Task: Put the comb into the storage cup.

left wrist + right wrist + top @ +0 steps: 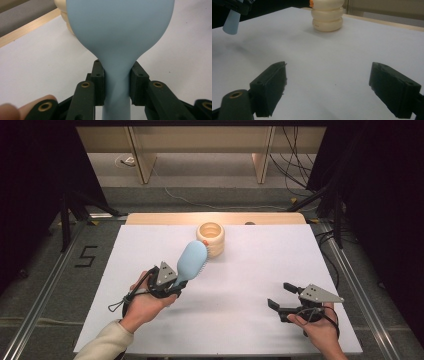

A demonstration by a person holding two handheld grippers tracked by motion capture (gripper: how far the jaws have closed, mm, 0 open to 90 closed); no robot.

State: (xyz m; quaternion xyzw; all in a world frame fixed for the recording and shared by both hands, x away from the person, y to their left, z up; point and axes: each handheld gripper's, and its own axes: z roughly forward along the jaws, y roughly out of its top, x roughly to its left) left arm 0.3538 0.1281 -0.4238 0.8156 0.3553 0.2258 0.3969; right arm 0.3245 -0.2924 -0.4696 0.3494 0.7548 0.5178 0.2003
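A light blue hairbrush (pixel 193 261) hangs tilted above the white board, its head up against a cream ribbed holder (pixel 211 238). My left gripper (pixel 178 283) is shut on the brush's handle. In the left gripper view both black pads squeeze the narrow neck of the brush (pixel 120 27), and the left gripper (pixel 117 76) points toward the holder (pixel 61 7). My right gripper (pixel 281 295) stands open near the front right of the board with nothing in it. In the right gripper view the right gripper (pixel 328 92) faces the holder (pixel 327 15), and the brush's handle end (pixel 231 23) shows at top left.
A white board (pixel 250 270) covers the wooden table (pixel 165 218). Something small and orange (pixel 311 3) sits at the holder's rim. Black stands and cables (pixel 295 165) flank the table on the floor.
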